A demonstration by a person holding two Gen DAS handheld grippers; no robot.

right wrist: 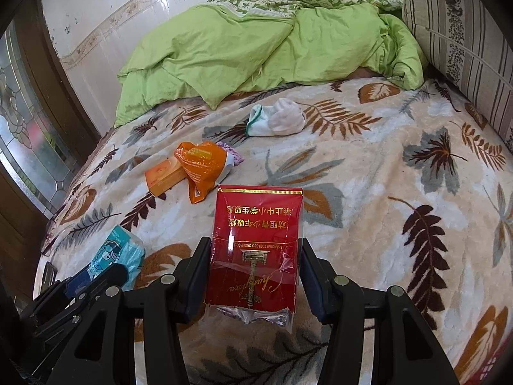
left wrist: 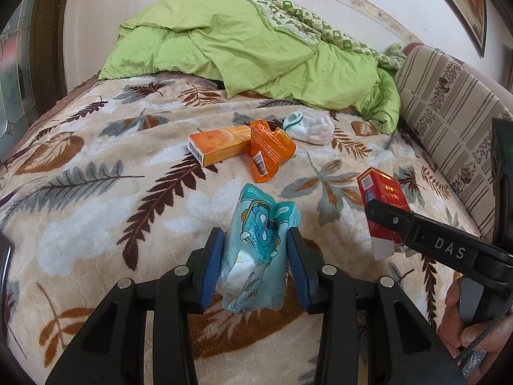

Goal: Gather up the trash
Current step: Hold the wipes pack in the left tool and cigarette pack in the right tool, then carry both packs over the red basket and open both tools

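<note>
My left gripper (left wrist: 255, 258) is shut on a crumpled blue tissue packet (left wrist: 259, 247) with a cartoon print, held above the leaf-patterned blanket (left wrist: 96, 218). In the right wrist view that packet (right wrist: 120, 253) shows at the lower left. My right gripper (right wrist: 253, 263) is shut on a red cigarette pack (right wrist: 256, 243), its torn cellophane hanging below. The left wrist view shows this pack (left wrist: 383, 202) at the right, with the right gripper's finger across it. Farther up the bed lie an orange box (left wrist: 221, 146) and a crumpled orange wrapper (left wrist: 269, 152), side by side and touching.
A white sock (left wrist: 309, 128) lies past the orange wrapper. A green duvet (left wrist: 256, 51) is heaped at the head of the bed. A striped cushion (left wrist: 449, 102) lines the right edge. A wooden door frame with patterned glass (right wrist: 22, 134) stands left. A person's hand (left wrist: 474, 330) holds the right gripper.
</note>
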